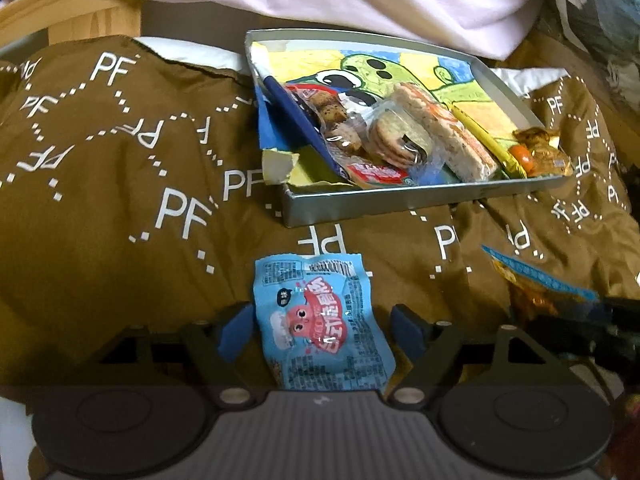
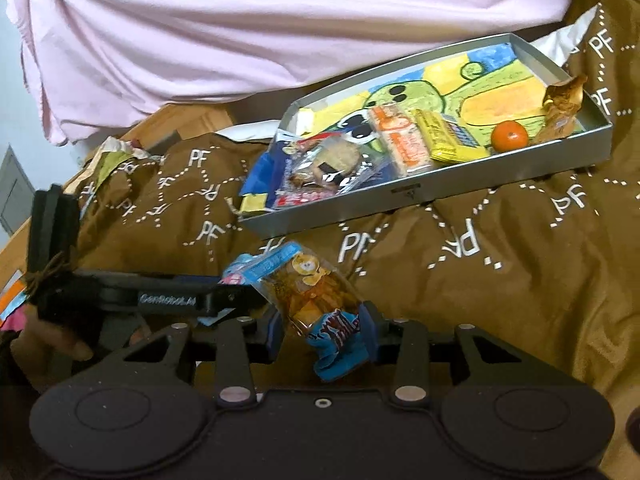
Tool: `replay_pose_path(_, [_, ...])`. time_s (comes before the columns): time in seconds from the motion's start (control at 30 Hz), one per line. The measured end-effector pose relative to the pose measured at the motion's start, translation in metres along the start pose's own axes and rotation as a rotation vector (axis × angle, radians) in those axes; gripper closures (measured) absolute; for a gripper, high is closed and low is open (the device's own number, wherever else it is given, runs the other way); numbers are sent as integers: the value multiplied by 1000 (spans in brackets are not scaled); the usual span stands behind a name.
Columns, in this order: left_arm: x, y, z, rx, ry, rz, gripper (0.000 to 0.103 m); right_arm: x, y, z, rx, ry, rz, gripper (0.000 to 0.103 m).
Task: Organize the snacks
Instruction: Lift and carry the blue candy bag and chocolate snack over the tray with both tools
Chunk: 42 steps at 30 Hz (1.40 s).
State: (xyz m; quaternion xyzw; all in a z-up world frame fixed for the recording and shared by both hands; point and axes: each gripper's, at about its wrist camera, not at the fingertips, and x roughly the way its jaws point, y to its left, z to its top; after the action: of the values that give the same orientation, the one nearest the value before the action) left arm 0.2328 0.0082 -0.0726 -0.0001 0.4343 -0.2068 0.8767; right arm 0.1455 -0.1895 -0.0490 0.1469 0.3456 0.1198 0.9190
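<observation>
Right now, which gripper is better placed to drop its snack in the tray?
Right. The right gripper has its fingers closed on the orange chip packet. The left gripper only straddles the blue packet, gaps showing on both sides. The silver tray lies just ahead of both.

Everything is carried by a bed covered in a brown quilt (image 1: 100, 240) printed with white "PF" letters and dotted lines. A shallow silver tin tray (image 1: 400, 204) is sat right on it, a bit tilted. A light blue snack packet (image 1: 320, 320) is laid flat on the quilt, just in front of the tray.
</observation>
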Motion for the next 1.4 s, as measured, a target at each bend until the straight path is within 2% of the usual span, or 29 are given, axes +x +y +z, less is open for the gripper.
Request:
replay_pose_path(0.13, [-1, -1, -1, 9, -5, 9, 25, 4, 2, 1, -41, -16, -29, 61])
replay_pose_path(0.27, [-2, 0, -1, 8, -7, 19, 31, 7, 10, 1, -123, -30, -58, 61])
replay_pose_path(0.43, [-4, -5, -2, 15, 3, 21, 33, 10, 25, -1, -273, -53, -111, 61])
replay_pose_path(0.7, [-10, -17, -5, 47, 24, -21, 36, 15, 38, -10, -433, -49, -164, 60])
replay_pose_path(0.97, [-3, -16, -7, 106, 6, -32, 21, 20, 46, -22, -548, -21, -204, 55])
replay_pose_path(1.2, [-2, -22, -10, 147, 7, -1, 21, 27, 49, -28, -607, 1, -243, 49])
replay_pose_path(1.4, [-1, -25, -11, 167, 9, 12, 22, 35, 42, -26, -568, 39, -224, 55])
